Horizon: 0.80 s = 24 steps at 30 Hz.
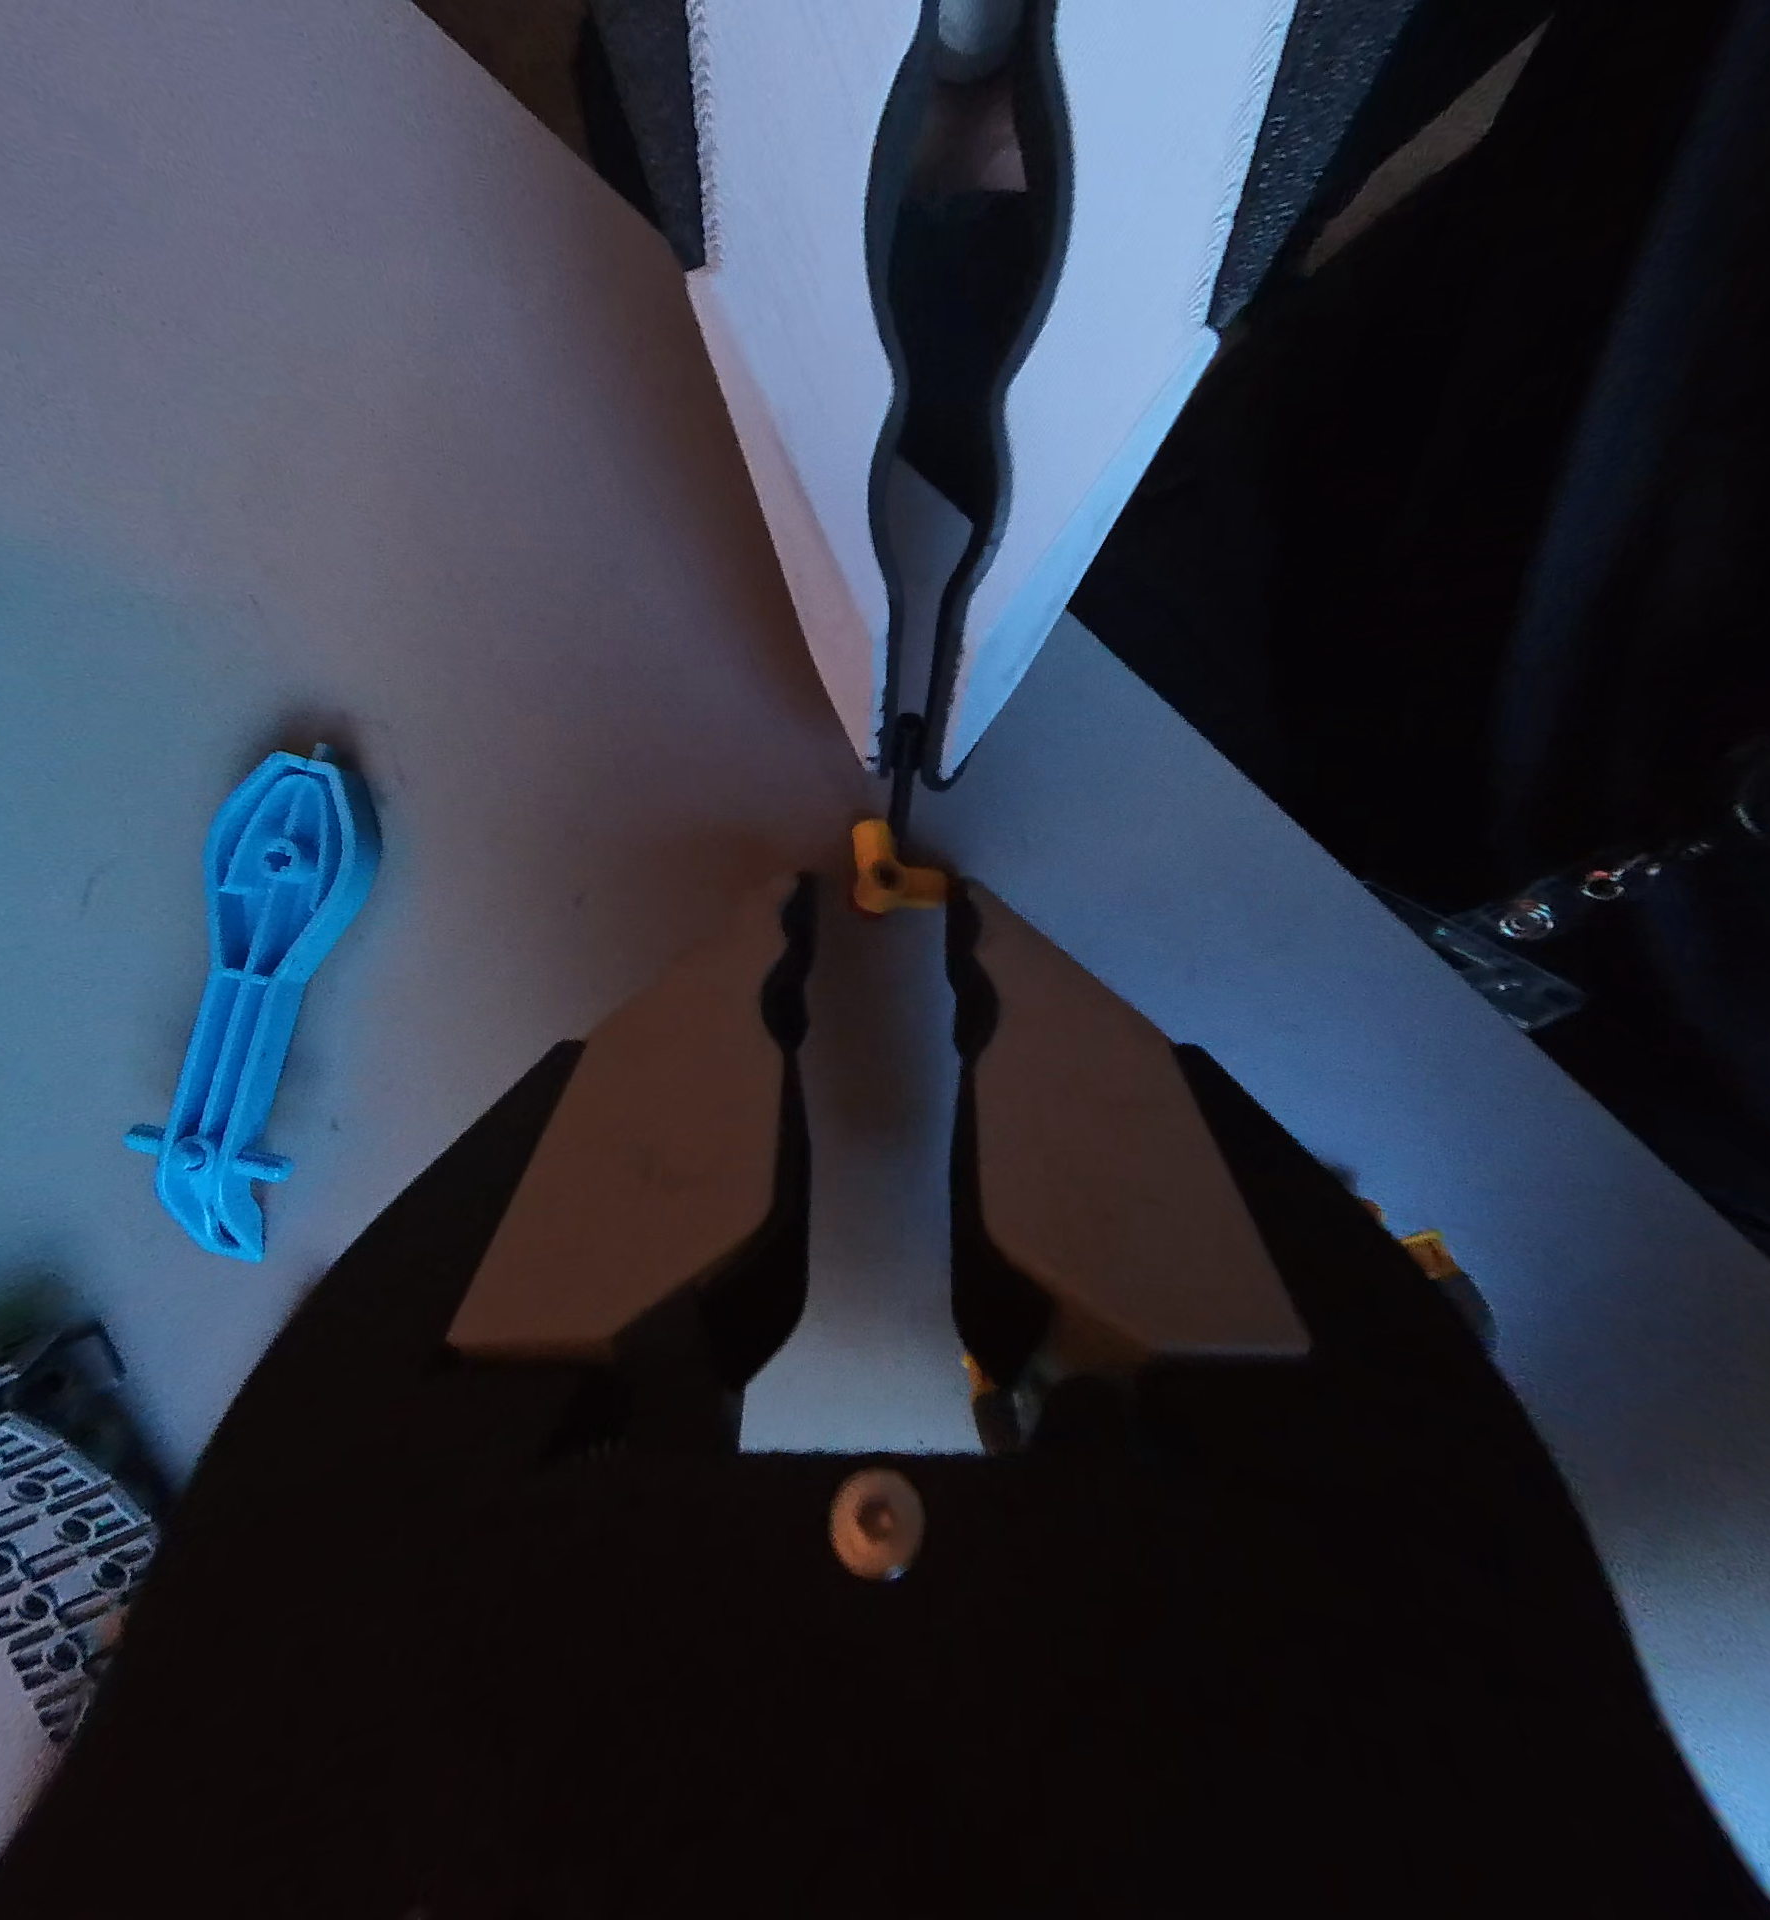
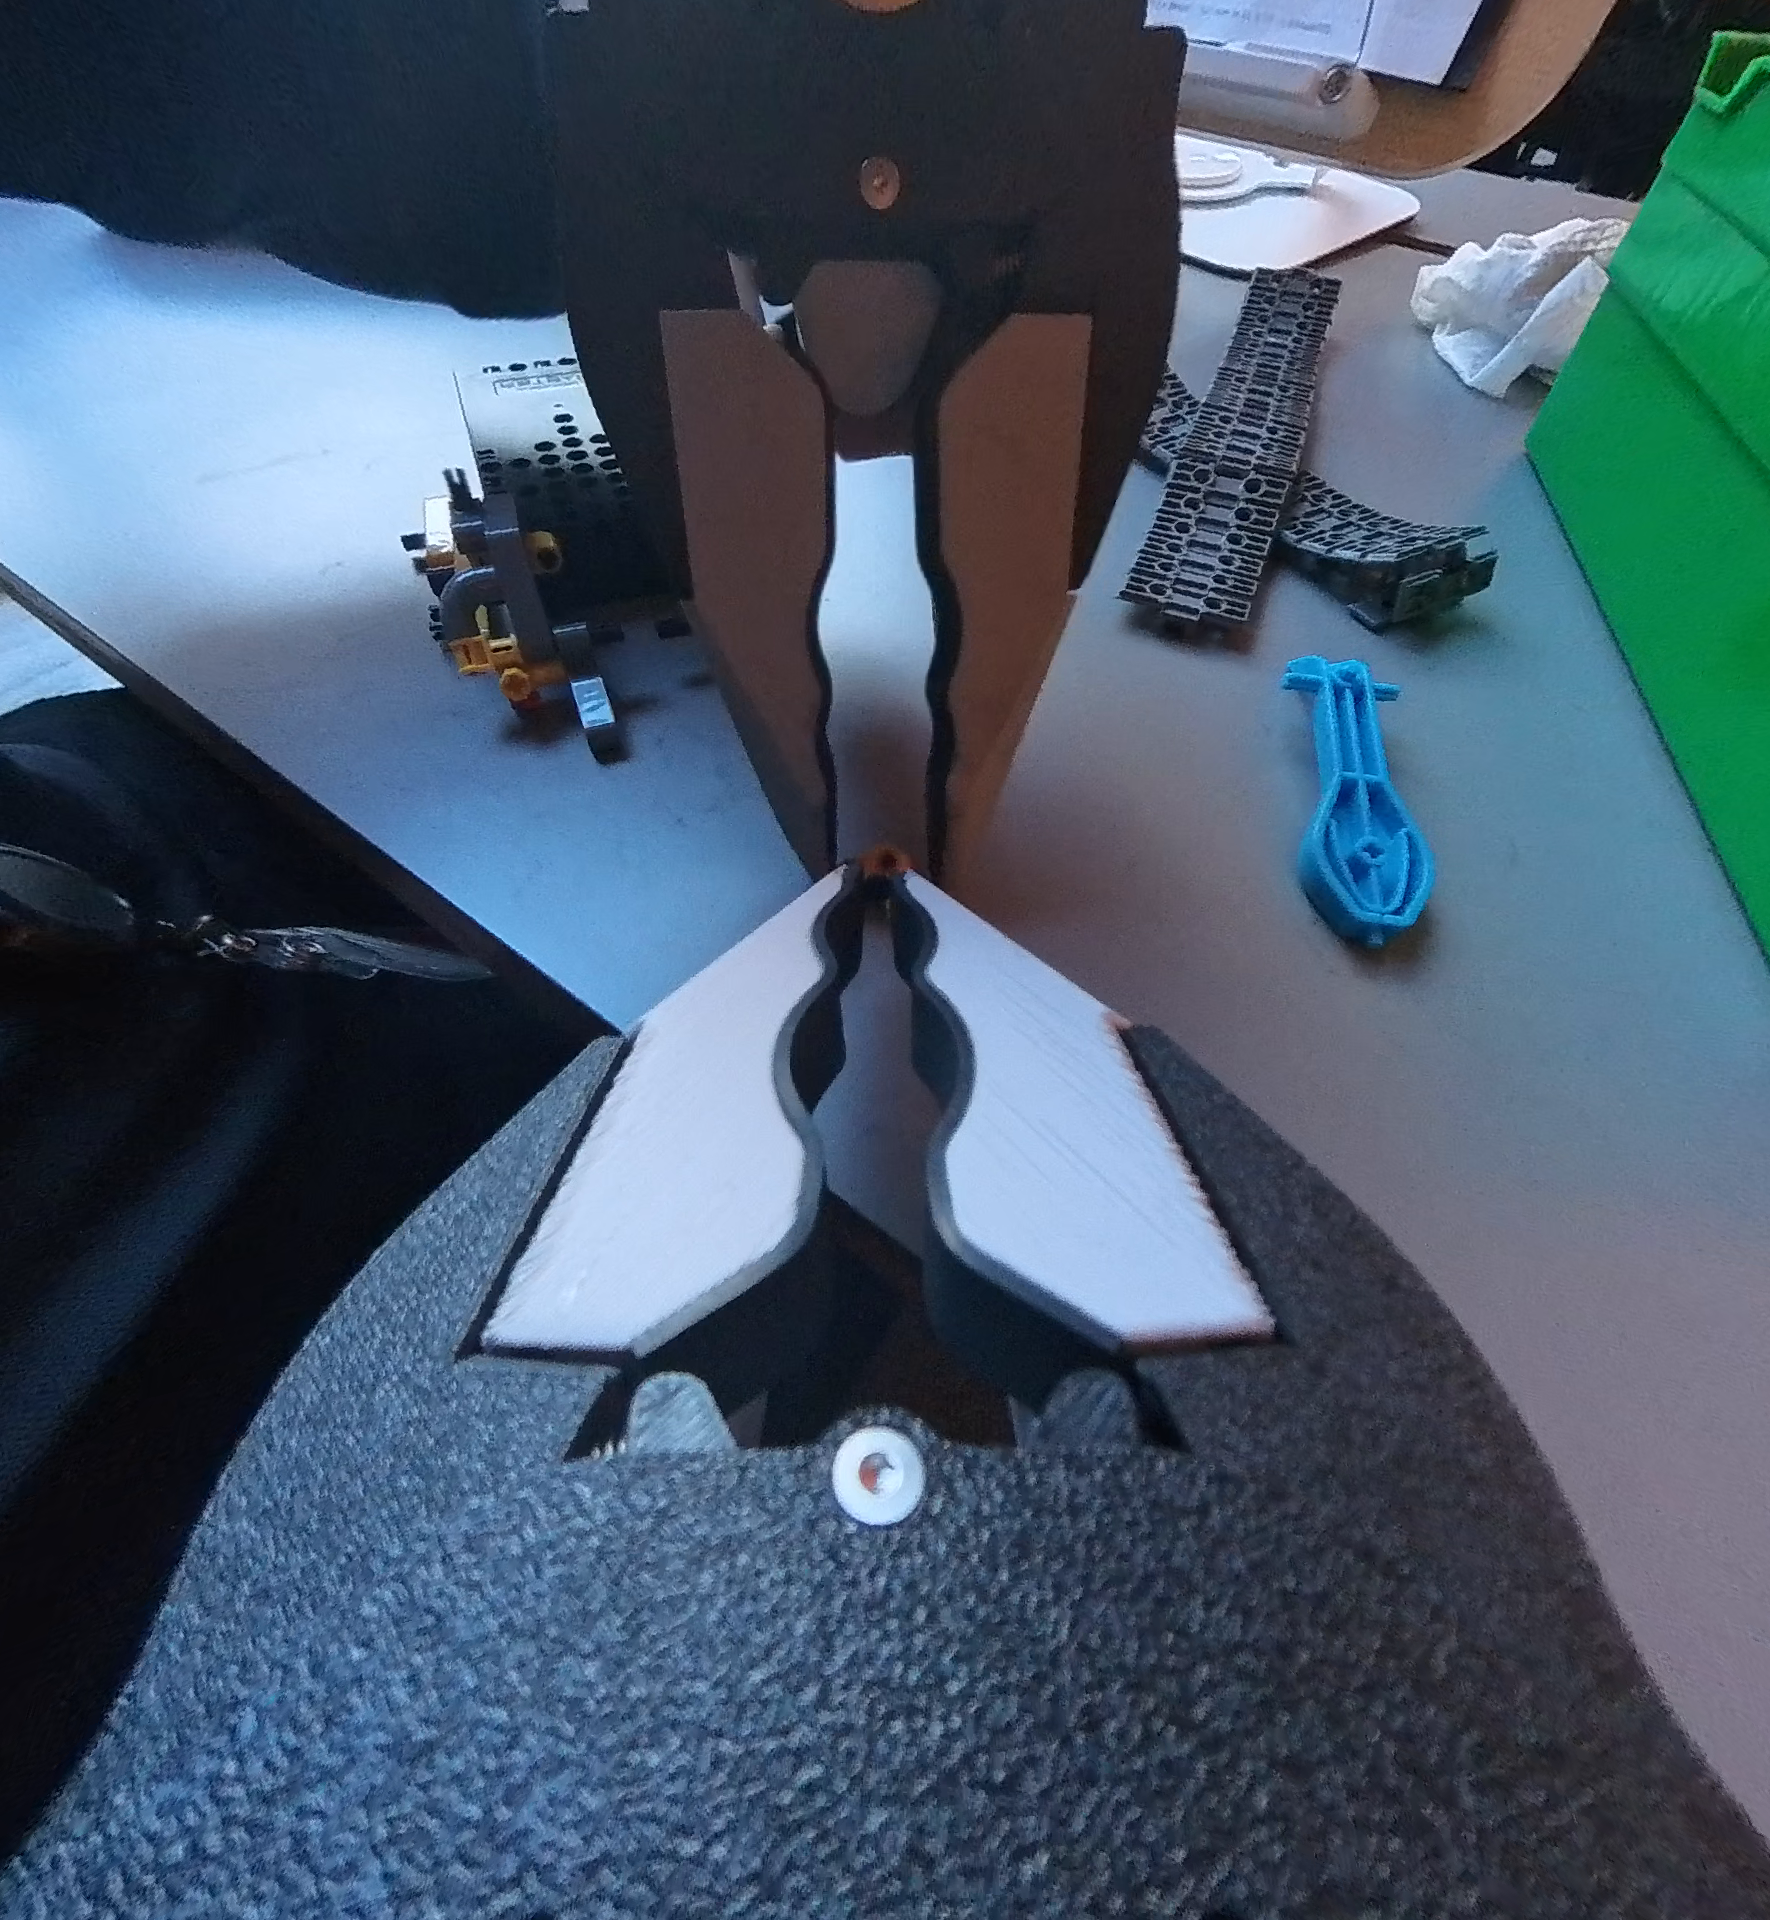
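Note:
My left gripper (image 1: 879, 894), with brown fingers and black pads, stands partly open around a small yellow connector (image 1: 886, 878). Its right pad touches the connector and a gap shows at the left pad. My right gripper (image 2: 876, 883), with white fingers, is shut on a thin black pin (image 1: 902, 795) that runs into the connector. It comes in from the top in the left wrist view (image 1: 907, 764). In the right wrist view only an orange-looking tip of the connector (image 2: 881, 860) shows, between the left gripper's (image 2: 885, 862) tips. Both grippers meet near the table edge (image 1: 1276, 831).
A blue plastic tool (image 1: 252, 997) (image 2: 1364, 821) lies on the grey table (image 2: 1276, 1143). A small brick assembly (image 2: 507, 603), a black perforated box (image 2: 548, 457), dark studded beams (image 2: 1234, 457), a white tissue (image 2: 1504, 301) and a green bin (image 2: 1712, 520) stand farther off. Dark clothing (image 2: 81, 1143) is beside the edge. The grippers are tip to tip, or close to it.

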{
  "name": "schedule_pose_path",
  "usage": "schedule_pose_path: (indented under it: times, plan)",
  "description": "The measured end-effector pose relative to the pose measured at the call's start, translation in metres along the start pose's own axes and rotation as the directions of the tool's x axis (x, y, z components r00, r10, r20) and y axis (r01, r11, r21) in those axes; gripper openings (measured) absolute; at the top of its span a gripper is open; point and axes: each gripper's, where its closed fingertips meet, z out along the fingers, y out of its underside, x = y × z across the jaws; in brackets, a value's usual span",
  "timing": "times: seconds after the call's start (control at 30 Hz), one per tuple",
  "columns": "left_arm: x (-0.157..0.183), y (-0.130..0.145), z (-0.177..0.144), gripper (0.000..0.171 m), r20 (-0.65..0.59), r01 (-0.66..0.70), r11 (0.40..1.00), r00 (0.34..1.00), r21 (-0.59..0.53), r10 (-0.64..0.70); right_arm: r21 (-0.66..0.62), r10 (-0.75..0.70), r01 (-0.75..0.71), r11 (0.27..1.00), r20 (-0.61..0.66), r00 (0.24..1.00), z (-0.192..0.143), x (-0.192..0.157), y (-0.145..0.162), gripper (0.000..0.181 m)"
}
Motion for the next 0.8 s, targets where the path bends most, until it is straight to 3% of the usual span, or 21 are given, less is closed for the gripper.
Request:
schedule_pose_path:
  times: [0.47,0.8]
  plan:
    - [0.002,-0.0051,0.0021,0.016,0.005,0.061,0.992,0.998,0.111,-0.062,-0.013,-0.174,0.173,0.985,-0.058,0.983,0.005,-0.0018,-0.0014,0.003]
    - [0.0021,-0.0052,0.002,0.015,0.016,0.075,0.991,0.997,0.112,-0.078,-0.085,-0.291,0.282,0.956,-0.118,0.949,0.0067,-0.0002,-0.0017,0.003]
